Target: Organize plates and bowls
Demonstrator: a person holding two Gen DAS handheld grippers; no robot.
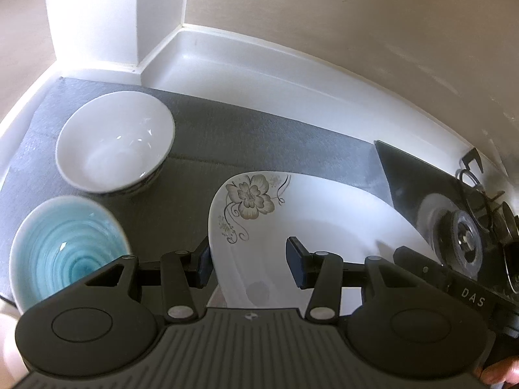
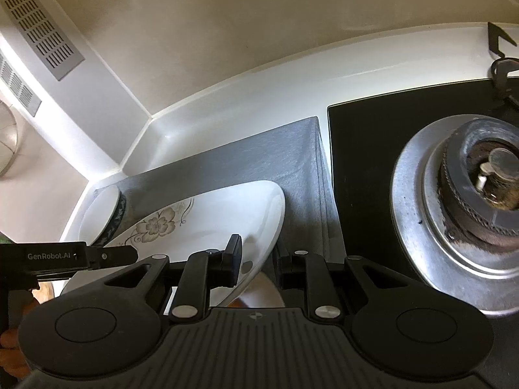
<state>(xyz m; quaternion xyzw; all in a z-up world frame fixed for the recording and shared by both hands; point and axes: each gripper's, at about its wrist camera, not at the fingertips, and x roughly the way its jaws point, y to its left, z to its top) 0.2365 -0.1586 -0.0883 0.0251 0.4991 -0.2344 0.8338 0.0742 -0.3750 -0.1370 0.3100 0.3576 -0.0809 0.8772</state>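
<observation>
Ahead of the left gripper [image 1: 249, 264], a broad strip of bare grey mat [image 1: 259, 142] runs back to the white upstand [image 1: 246, 61] along the wall; nothing stands on it. To its left the way is blocked by the blue bowl [image 1: 66, 249], close by, and the white bowl [image 1: 113, 146] further ahead, with only a narrow gap between them. The flowered plate [image 1: 311, 227] fills the room under and to the right of its fingers. Right of the right gripper [image 2: 258, 261], the black hob [image 2: 366, 168] begins just beyond a narrow band of mat, and the raised burner [image 2: 480, 191] stands in the way there. A white pillar [image 1: 97, 22] closes the far left corner.
</observation>
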